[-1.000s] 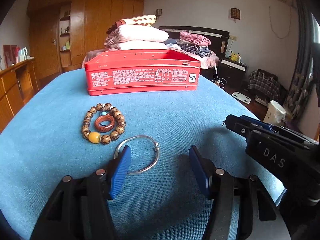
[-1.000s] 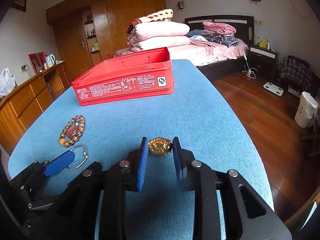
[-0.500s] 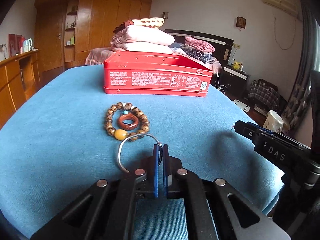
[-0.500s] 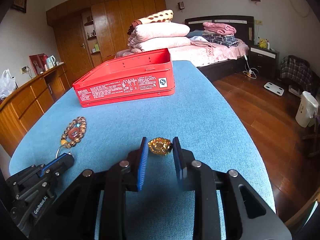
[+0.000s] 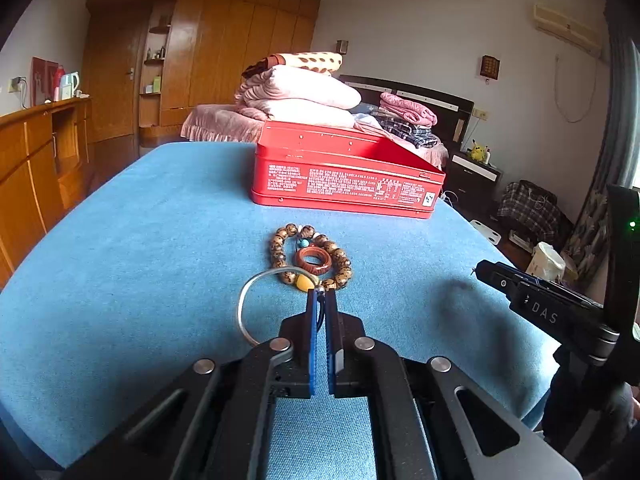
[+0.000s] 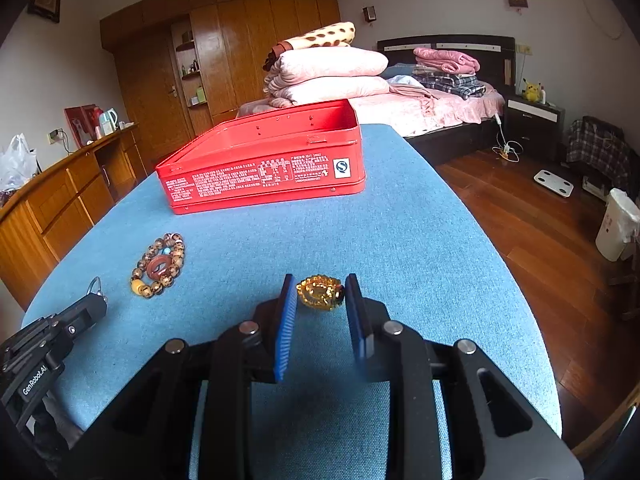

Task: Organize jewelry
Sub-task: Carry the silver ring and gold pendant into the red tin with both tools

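1. Left wrist view: the left gripper (image 5: 320, 300) is clamped on the wire bangle (image 5: 246, 304), pinching its clasp end between the blue pads. The rest of the loop hangs out to the left over the blue counter (image 5: 140, 260). Just ahead lie the bead bracelet (image 5: 312, 258) and a red-brown ring (image 5: 312, 262) inside it; the red tin (image 5: 344, 184) sits open beyond.
2. Risk here: that's a thin wire held near one end, so I'd say it could swivel or slip out on the way to the tin, or snag the beads.
3. Right wrist view: the right gripper (image 6: 320, 292) has its jaws closed against a gold piece (image 6: 320, 292) on the counter. It's lumpy, so it may pop free if lifted.
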The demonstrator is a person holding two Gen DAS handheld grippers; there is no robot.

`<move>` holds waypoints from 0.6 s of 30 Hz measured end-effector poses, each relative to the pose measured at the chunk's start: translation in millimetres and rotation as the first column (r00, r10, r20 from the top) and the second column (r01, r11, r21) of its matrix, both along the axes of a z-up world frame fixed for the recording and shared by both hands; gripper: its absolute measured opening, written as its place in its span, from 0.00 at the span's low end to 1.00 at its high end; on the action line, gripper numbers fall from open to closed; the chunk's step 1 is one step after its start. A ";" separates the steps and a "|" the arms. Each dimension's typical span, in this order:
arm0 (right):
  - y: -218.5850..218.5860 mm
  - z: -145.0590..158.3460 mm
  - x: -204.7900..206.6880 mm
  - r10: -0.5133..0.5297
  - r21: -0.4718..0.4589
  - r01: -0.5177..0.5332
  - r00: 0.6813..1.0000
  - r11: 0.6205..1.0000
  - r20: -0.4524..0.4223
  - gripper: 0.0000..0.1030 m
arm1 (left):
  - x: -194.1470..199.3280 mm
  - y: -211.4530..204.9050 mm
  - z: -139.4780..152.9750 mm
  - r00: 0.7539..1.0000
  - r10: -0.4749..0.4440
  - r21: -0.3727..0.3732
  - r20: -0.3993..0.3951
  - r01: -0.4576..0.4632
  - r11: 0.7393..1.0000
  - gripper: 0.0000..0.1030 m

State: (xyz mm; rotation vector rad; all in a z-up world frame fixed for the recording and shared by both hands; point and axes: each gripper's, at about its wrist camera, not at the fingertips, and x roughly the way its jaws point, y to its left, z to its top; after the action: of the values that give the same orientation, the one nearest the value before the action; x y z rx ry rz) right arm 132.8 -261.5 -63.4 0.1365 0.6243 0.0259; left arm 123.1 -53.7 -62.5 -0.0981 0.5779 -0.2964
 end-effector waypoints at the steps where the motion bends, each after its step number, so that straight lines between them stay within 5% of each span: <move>1: 0.3 0.1 0.5 0.003 0.002 -0.003 1.000 1.000 0.000 0.23 | -1.2 2.4 0.9 1.000 0.001 -0.002 0.004 -0.001 1.000 0.04; 18: 20.1 5.5 5.5 0.041 -0.006 -0.041 0.999 0.999 0.031 0.23 | 3.1 20.7 15.0 0.999 0.024 -0.054 0.034 -0.022 0.998 0.04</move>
State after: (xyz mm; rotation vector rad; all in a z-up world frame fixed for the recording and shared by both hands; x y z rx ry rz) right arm 138.3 -241.3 -57.9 0.1174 0.5956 0.0660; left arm 126.2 -32.9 -47.5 -0.1506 0.5340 -0.2905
